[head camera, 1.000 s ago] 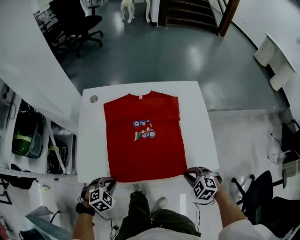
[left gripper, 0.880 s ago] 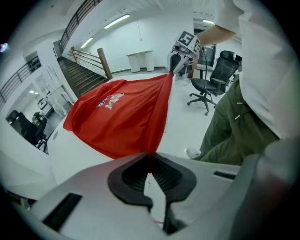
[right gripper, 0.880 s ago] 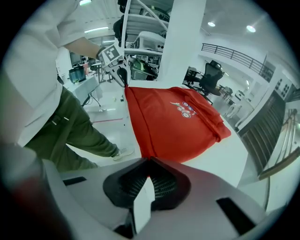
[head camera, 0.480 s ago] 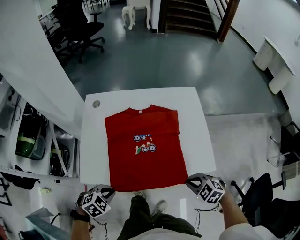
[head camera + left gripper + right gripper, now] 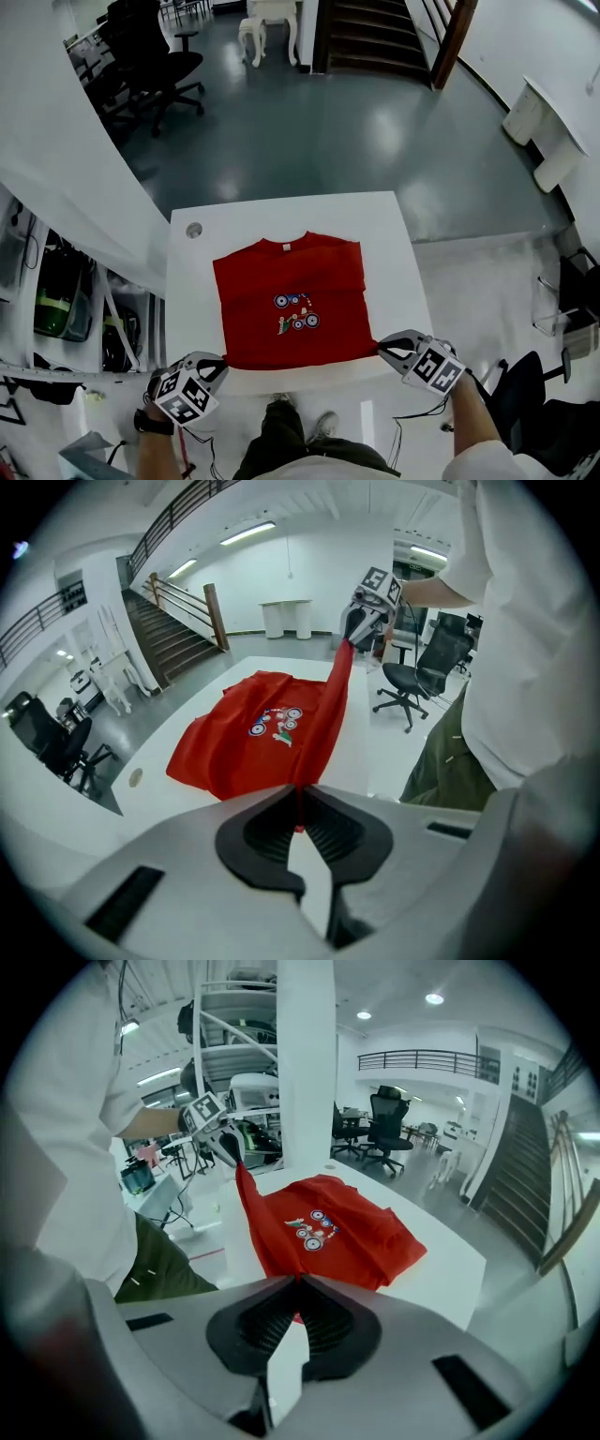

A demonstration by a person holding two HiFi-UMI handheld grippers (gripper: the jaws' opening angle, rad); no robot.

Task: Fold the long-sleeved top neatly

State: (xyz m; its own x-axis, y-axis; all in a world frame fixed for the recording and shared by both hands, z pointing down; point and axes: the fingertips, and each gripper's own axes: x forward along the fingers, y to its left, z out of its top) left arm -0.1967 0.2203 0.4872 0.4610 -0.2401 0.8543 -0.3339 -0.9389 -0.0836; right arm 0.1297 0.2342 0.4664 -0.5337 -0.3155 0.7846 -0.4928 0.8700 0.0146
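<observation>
The red top (image 5: 291, 300) with a small tractor print lies on the white table (image 5: 394, 244), its sleeves folded in, collar at the far side. Its near hem is lifted off the table and stretched taut between the two grippers. My left gripper (image 5: 217, 361) is shut on the hem's left corner; in the left gripper view the red cloth (image 5: 298, 799) runs into the closed jaws. My right gripper (image 5: 382, 348) is shut on the right corner, and the right gripper view shows the top (image 5: 328, 1227) pinched between its pads (image 5: 298, 1299).
A small round grey disc (image 5: 194, 230) sits at the table's far left corner. Black office chairs (image 5: 155, 56) stand on the floor beyond, a staircase (image 5: 375, 28) further back. White desks (image 5: 553, 122) line the right wall. My legs are at the table's near edge.
Both grippers have risen with the near hem, lifting it off the table and carrying it slightly toward the collar. The visible length of the top has shortened.
</observation>
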